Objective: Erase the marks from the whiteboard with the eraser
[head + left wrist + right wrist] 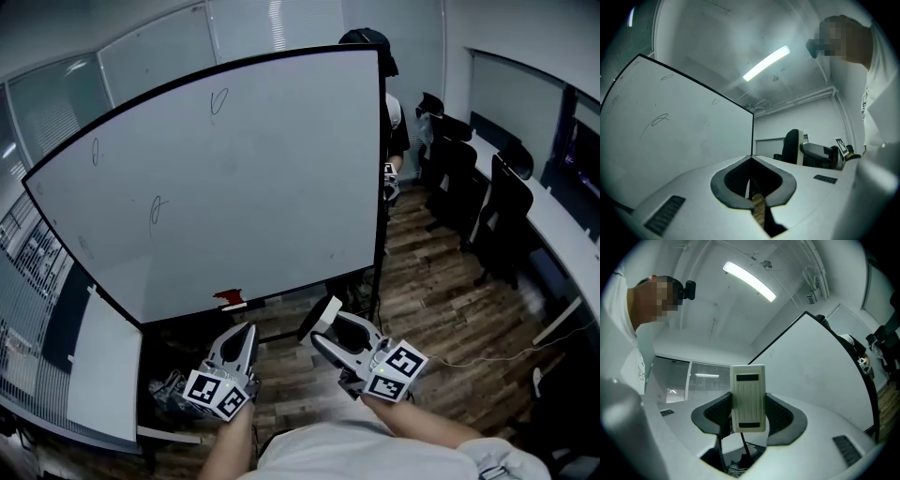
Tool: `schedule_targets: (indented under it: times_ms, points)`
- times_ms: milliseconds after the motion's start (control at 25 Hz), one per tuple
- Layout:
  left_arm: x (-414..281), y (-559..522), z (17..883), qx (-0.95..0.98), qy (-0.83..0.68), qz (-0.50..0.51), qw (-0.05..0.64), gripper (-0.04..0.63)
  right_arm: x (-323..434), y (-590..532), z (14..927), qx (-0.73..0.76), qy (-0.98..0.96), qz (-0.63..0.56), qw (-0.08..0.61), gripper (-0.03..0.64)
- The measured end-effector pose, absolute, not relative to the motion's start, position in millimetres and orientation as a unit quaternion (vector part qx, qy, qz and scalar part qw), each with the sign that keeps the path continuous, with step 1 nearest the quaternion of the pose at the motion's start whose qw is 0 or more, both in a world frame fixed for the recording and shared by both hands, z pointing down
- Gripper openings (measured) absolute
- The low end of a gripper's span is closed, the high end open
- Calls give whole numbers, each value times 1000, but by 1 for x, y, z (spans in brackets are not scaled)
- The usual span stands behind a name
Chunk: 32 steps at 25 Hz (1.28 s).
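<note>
Counting one whiteboard (234,178), bearing three clear pen marks (218,100) and possibly a fourth, too faint to be telling. Counting one eraser (748,398). Counting two tools, the left tool (241,336) and the right tool (326,330), each carrying one marker cube (217,394). Showing one small red thing (228,298) lying on the board's lower ledge. Counting at least three black office chairs (506,202) standing along one long white table (562,225), with the row's far end too crowded for counting further. Counting one other person (396,127) standing behind the board, and one ceiling light strip (766,62) glowing overhead.
</note>
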<state>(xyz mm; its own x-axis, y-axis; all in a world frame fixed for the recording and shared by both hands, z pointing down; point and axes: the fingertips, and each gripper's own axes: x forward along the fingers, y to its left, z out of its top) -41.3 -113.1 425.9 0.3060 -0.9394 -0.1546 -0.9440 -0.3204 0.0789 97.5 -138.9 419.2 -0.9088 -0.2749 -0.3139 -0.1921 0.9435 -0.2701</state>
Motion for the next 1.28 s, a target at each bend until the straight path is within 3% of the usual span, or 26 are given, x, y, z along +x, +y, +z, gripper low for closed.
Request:
schedule_targets:
  times_ms: [680,1280]
  points:
    - [-51,-189,423,-852,522,35,2,6,100,-211,409,-168,966,-97,171,230]
    - [-125,-265,354,-891,454,-6,23,6,-23,-273,353,-166,974,-23,154,231]
